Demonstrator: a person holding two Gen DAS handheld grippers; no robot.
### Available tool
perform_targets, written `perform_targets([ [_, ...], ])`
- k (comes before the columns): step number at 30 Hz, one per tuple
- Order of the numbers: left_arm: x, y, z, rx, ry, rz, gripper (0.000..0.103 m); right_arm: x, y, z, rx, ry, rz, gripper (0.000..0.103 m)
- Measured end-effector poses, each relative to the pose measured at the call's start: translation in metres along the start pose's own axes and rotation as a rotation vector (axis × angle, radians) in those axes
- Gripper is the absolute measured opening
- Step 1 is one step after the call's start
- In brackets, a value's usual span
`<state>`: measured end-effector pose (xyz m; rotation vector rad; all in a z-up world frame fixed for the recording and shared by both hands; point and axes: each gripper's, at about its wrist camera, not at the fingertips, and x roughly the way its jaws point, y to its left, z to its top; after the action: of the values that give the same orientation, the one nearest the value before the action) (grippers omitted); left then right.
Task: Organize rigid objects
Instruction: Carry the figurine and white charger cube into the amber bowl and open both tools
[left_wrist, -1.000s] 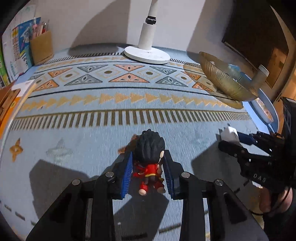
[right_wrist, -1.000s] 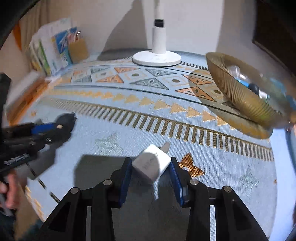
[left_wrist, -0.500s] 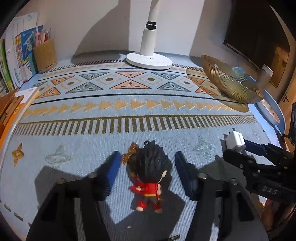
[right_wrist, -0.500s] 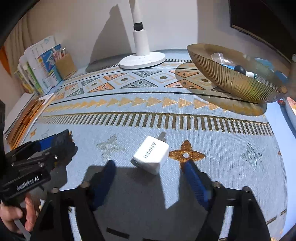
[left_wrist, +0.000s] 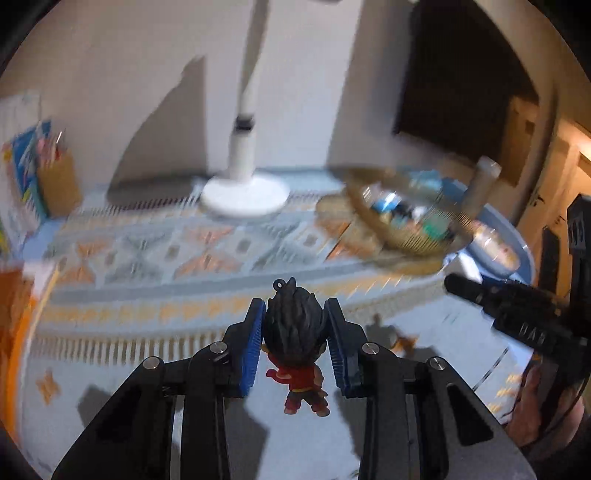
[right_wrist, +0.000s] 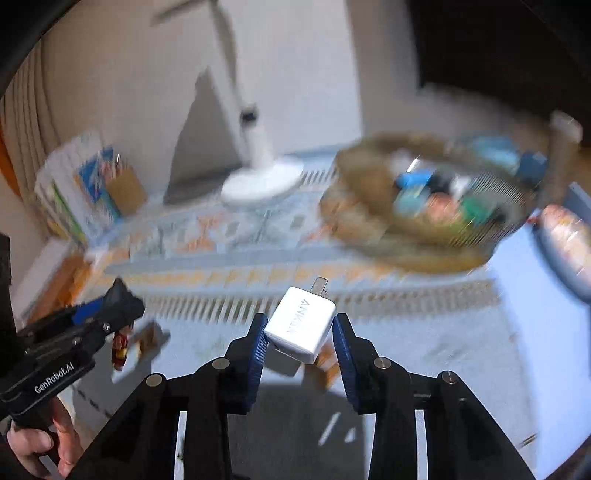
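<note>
My left gripper (left_wrist: 293, 347) is shut on a small toy figure (left_wrist: 295, 339) with black spiky hair and a red outfit, and holds it above the patterned cloth. My right gripper (right_wrist: 300, 334) is shut on a white charger plug (right_wrist: 301, 328), also lifted off the cloth. A gold ribbed bowl (left_wrist: 406, 218) with several small items stands at the back right; it also shows in the right wrist view (right_wrist: 428, 195). Each gripper shows in the other's view: the right one (left_wrist: 517, 314) and the left one (right_wrist: 92, 325). Both views are blurred.
A white lamp base (left_wrist: 245, 194) stands at the back centre. A brown pen holder (left_wrist: 59, 184) and books stand at the back left. A blue plate (left_wrist: 498, 247) lies beyond the bowl at the right edge.
Both grippers were open around their objects half a second ago. Now each has shut on its object and lifted it, with the views swinging up toward the bowl.
</note>
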<state>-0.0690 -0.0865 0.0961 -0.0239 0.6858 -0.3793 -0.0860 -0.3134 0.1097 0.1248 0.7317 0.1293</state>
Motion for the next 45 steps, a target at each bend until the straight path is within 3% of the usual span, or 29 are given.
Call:
perform_targets([
  [6, -0.001, -0.043, 0.081, 0.071, -0.102, -0.084, 0.03, -0.05, -0.063, 0.072, 0.079, -0.169, -0.077, 0.035],
  [12, 0.037, -0.086, 0.136, 0.121, -0.125, -0.155, 0.03, -0.055, -0.113, 0.112, 0.143, -0.227, -0.139, 0.035],
  [16, 0.086, -0.103, 0.148, 0.112, -0.074, -0.192, 0.03, -0.029, -0.136, 0.123, 0.173, -0.187, -0.149, 0.035],
  [22, 0.149, -0.121, 0.139, 0.12, 0.02, -0.214, 0.03, 0.023, -0.172, 0.126, 0.235, -0.09, -0.128, 0.035],
  [30, 0.199, -0.142, 0.132, 0.143, 0.1, -0.249, 0.03, 0.083, -0.194, 0.124, 0.265, 0.031, -0.165, 0.035],
  [31, 0.202, -0.145, 0.131, 0.15, 0.1, -0.251, 0.034, 0.087, -0.196, 0.124, 0.267, 0.039, -0.169, 0.035],
  [32, 0.202, -0.145, 0.131, 0.152, 0.097, -0.236, 0.053, 0.092, -0.2, 0.123, 0.275, 0.053, -0.174, 0.036],
  [34, 0.198, -0.142, 0.131, 0.136, 0.071, -0.209, 0.08, 0.096, -0.206, 0.122, 0.291, 0.065, -0.175, 0.042],
  [42, 0.149, -0.102, 0.134, 0.051, 0.025, -0.238, 0.081, 0.055, -0.19, 0.123, 0.302, 0.014, -0.166, 0.049],
  [45, 0.116, -0.086, 0.126, 0.052, -0.006, -0.192, 0.081, 0.035, -0.161, 0.123, 0.265, -0.013, -0.142, 0.06],
])
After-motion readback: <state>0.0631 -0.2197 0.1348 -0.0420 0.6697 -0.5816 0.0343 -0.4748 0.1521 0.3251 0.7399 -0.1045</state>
